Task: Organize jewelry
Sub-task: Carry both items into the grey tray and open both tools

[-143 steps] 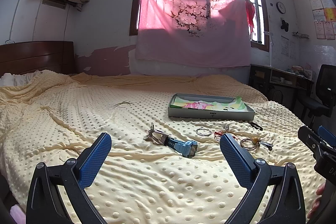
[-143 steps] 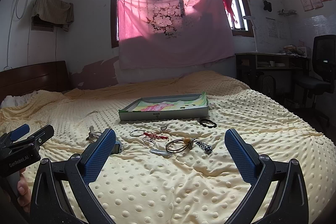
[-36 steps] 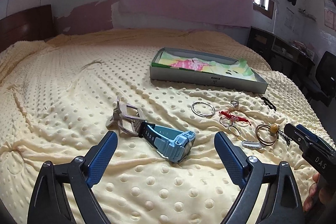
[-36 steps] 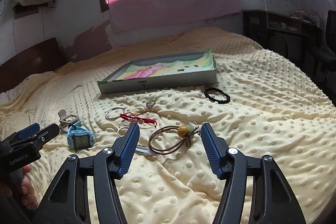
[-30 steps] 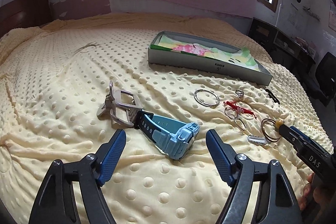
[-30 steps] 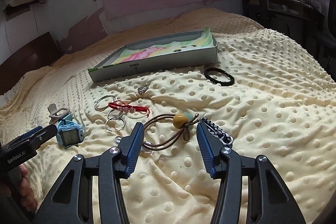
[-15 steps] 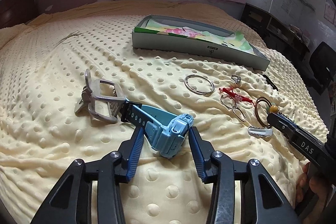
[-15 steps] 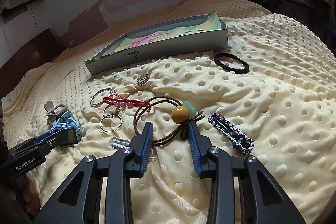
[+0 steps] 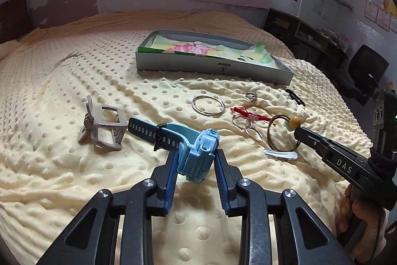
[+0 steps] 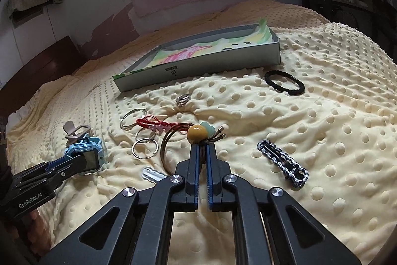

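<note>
A light blue watch with a dark strap lies on the yellow dotted bedspread. My left gripper has its jaws closing on the watch body, with both blue pads against its sides; the right wrist view shows the same grip. A brown hair tie with a yellow bead lies to the right of the watch. My right gripper is shut on its knot just below the bead, and its tip also shows in the left wrist view. The open grey box with a colourful lining sits farther back.
Around the hair tie lie silver rings, a red braided bracelet, a small ring, a silver clip, a black hair band and a black-and-white barrette. A grey claw clip lies left of the watch.
Both grippers came down toward the bedspread and closed. The left jaws narrowed onto the blue watch, and the right jaws closed on the brown hair tie below its bead.
</note>
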A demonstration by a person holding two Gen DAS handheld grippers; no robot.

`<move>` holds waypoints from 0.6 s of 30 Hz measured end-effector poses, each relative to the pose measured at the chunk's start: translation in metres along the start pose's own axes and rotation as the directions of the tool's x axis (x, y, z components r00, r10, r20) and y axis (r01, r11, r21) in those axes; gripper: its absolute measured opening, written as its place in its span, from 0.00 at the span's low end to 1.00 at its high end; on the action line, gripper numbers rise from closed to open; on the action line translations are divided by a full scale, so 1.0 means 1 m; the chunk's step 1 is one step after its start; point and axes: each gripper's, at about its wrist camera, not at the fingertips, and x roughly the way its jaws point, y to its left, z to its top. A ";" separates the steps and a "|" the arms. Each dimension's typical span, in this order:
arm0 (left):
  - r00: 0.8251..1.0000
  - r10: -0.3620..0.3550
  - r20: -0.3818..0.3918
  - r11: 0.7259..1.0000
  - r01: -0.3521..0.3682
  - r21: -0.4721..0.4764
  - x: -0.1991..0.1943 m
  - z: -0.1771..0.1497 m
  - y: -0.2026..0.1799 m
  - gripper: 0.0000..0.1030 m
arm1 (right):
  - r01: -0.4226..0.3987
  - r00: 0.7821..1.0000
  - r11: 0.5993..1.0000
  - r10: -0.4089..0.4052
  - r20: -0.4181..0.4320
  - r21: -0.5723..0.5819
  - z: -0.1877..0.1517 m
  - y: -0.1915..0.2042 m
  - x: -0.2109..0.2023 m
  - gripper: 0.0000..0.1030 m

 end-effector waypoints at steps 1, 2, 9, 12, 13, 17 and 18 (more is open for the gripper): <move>1.000 -0.014 0.002 1.000 0.014 -0.003 -0.001 0.001 -0.001 0.27 | -0.008 1.000 1.000 0.008 0.005 -0.004 0.000 0.002 -0.002 0.05; 1.000 -0.026 0.001 1.000 0.026 -0.007 -0.001 0.002 -0.002 0.27 | -0.016 1.000 1.000 0.016 0.011 -0.006 0.000 0.003 -0.004 0.05; 0.998 -0.042 0.044 0.999 0.042 0.006 0.002 0.034 -0.014 0.27 | -0.054 0.996 0.998 0.055 0.076 -0.011 0.020 0.008 -0.011 0.05; 0.996 -0.043 0.077 0.999 0.043 0.004 0.009 0.057 -0.016 0.27 | -0.058 0.992 0.998 0.058 0.112 -0.005 0.043 0.007 -0.006 0.05; 0.995 -0.045 0.085 0.999 0.046 -0.001 0.012 0.066 -0.015 0.27 | -0.051 0.991 0.999 0.051 0.126 -0.001 0.052 0.007 -0.003 0.05; 0.992 -0.065 0.109 0.997 0.070 -0.045 0.037 0.107 -0.006 0.27 | -0.024 0.989 0.999 0.020 0.145 0.030 0.094 0.001 0.025 0.05; 0.992 -0.062 0.111 0.997 0.068 -0.047 0.046 0.118 -0.004 0.27 | -0.019 0.990 0.999 0.013 0.143 0.038 0.103 -0.002 0.033 0.05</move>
